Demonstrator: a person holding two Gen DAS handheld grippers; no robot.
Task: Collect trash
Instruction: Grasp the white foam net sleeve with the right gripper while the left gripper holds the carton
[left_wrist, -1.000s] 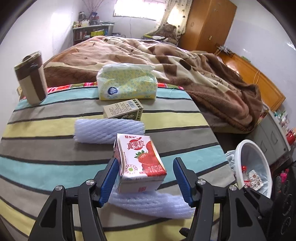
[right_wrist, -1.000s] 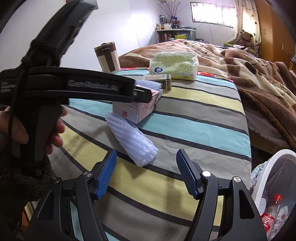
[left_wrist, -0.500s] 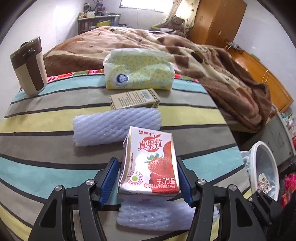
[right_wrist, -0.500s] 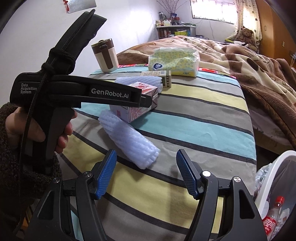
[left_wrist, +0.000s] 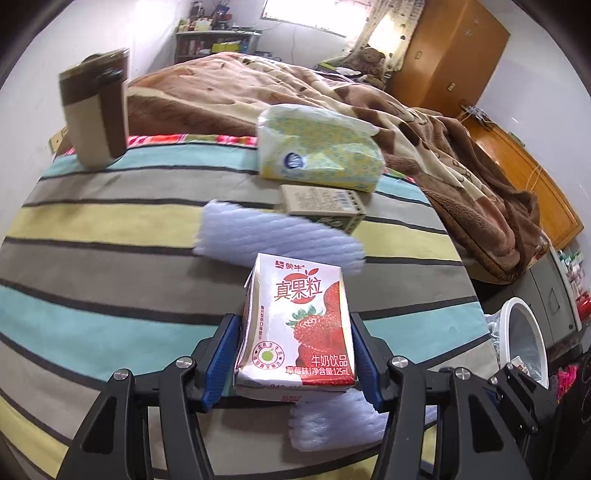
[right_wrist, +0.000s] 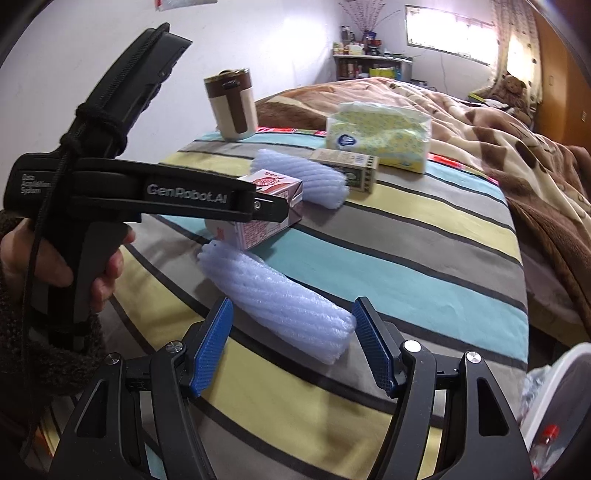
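My left gripper (left_wrist: 291, 354) is shut on a red and white strawberry milk carton (left_wrist: 295, 328), its blue pads pressed on both sides; the carton also shows in the right wrist view (right_wrist: 266, 214), at the striped tablecloth. My right gripper (right_wrist: 291, 343) is open, its pads on either side of the near end of a white foam net sleeve (right_wrist: 277, 299) lying on the cloth. A second foam sleeve (left_wrist: 273, 240) lies behind the carton, with a small green carton (left_wrist: 325, 206) beside it. The white trash bin (left_wrist: 524, 343) stands at the right below the table.
A yellow tissue pack (left_wrist: 321, 155) and a brown and cream cup (left_wrist: 96, 110) stand at the table's far edge. A bed with a brown blanket (left_wrist: 406, 122) lies beyond. A hand holds the left gripper's handle (right_wrist: 92, 206) at the left of the right wrist view.
My left gripper closed onto the strawberry carton. My right gripper moved forward until its open pads came around the end of the near foam sleeve.
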